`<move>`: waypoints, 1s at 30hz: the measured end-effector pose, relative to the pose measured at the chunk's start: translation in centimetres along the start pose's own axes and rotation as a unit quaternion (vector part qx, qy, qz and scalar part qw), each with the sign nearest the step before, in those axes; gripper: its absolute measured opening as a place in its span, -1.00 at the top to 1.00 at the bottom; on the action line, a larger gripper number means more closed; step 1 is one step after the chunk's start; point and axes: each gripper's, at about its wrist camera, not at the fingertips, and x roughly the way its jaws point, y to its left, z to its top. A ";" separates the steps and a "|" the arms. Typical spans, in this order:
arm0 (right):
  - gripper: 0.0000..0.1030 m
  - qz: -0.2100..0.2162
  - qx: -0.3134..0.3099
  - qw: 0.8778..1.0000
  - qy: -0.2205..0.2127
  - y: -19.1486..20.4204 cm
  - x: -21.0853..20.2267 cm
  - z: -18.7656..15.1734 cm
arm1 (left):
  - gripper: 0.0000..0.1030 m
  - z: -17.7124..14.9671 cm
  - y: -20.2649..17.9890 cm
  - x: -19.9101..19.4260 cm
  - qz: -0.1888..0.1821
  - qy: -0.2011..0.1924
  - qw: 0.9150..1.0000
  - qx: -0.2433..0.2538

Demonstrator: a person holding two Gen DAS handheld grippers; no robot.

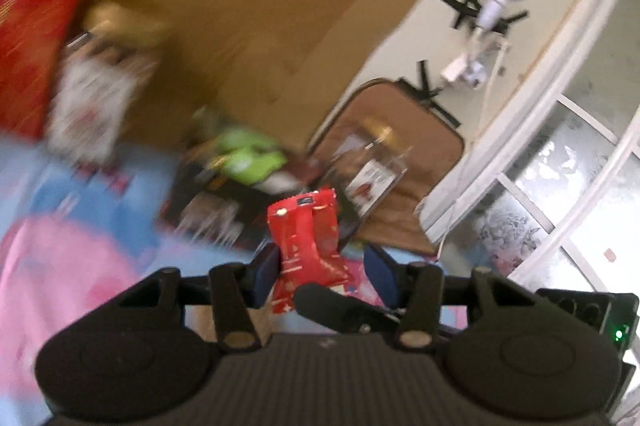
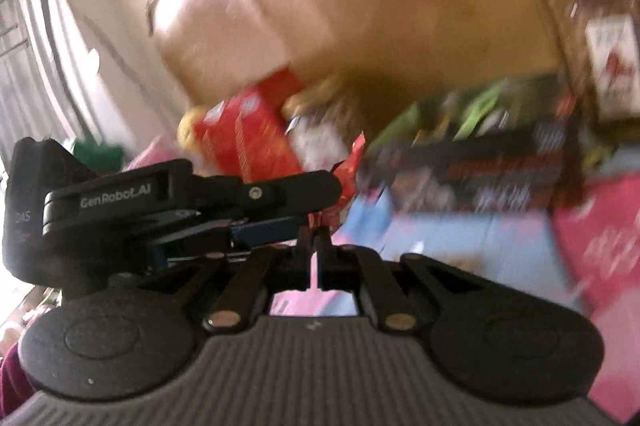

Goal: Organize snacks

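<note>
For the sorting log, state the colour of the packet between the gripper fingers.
Red with small white print; the packet shows best in the left wrist view.

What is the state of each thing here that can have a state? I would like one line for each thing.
right gripper, shut on the bottom of the red snack packet.
red snack packet, upright, crumpled, pinched at its lower end.
left gripper, open; the packet stands between its pads, one pad clear of it.
black snack box, open on top, green packets inside.
red box, upright; too blurred to tell whether it is open.
</note>
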 end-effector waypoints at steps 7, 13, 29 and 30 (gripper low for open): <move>0.74 -0.140 -0.008 0.986 -0.090 -5.4 1.9 4.1 | -0.15 4.4 -2.4 10.3 0.030 0.025 0.998 0.053; 0.66 -0.166 0.030 0.980 -0.108 -9.4 1.2 3.8 | -0.15 2.8 -1.5 10.7 0.053 0.021 0.997 0.051; 0.33 -0.098 0.039 0.994 0.010 -5.3 0.1 0.0 | -0.18 -3.9 3.5 -0.1 0.081 0.047 0.995 -0.029; 0.33 -0.094 0.053 0.994 0.022 -5.5 0.0 -0.6 | -0.18 -4.3 3.8 -0.3 0.077 0.050 0.995 -0.038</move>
